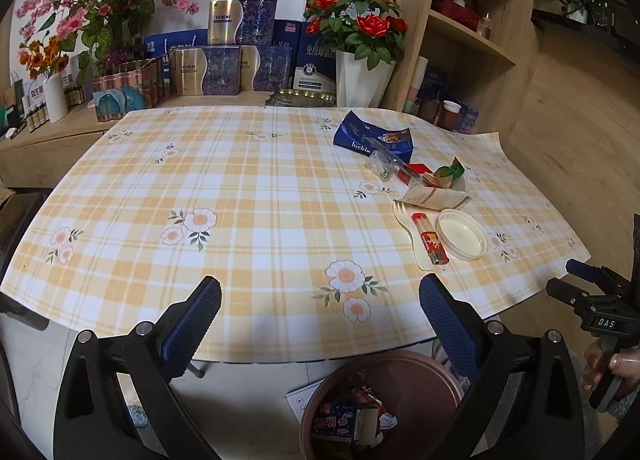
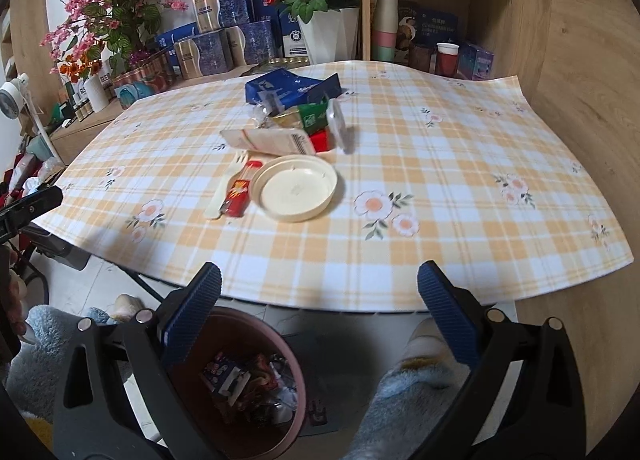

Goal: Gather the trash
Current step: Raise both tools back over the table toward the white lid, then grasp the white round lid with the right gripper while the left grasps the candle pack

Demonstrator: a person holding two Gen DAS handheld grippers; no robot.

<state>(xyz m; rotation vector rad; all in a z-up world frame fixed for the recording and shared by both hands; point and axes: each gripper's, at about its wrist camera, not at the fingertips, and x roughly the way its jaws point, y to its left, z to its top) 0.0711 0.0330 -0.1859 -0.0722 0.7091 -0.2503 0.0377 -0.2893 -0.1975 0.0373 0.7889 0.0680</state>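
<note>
left wrist view: left gripper point(image 1: 320, 312) hovers over the near edge of the tabletop point(image 1: 240, 196), jaws wide apart, nothing between them
trash pile: all on the far right of the checked cloth, well apart from the left gripper: blue carton point(image 1: 374, 137), clear wrapper point(image 1: 380, 164), green packet point(image 1: 450, 172), rolled paper sleeve point(image 1: 434, 196), plastic fork point(image 1: 412, 228), red lighter point(image 1: 432, 238), round plastic lid point(image 1: 462, 234)
bin: brown trash bin point(image 1: 384, 400) on the floor just below the tabletop edge, some wrappers already inside
other hand: right gripper point(image 1: 588, 292) at the right frame edge, off the tabletop corner
right wrist view: right gripper point(image 2: 320, 300) above the near tabletop point(image 2: 440, 180) edge, jaws spread open and empty
nearest items: round plastic lid point(image 2: 296, 188) closest, red lighter point(image 2: 238, 194) and plastic fork point(image 2: 226, 188) just beside it on the left; paper sleeve point(image 2: 272, 140), green packet point(image 2: 312, 116), blue carton point(image 2: 288, 88) behind
bin from here: trash bin point(image 2: 248, 380) below left jaw, partly filled
progress: judged partway; bin holds some trash, but about seven pieces remain on the tabletop, none gripped
next: probably the lid or lighter, nearest the right gripper; the flat lid may be awkward to pinch
</note>
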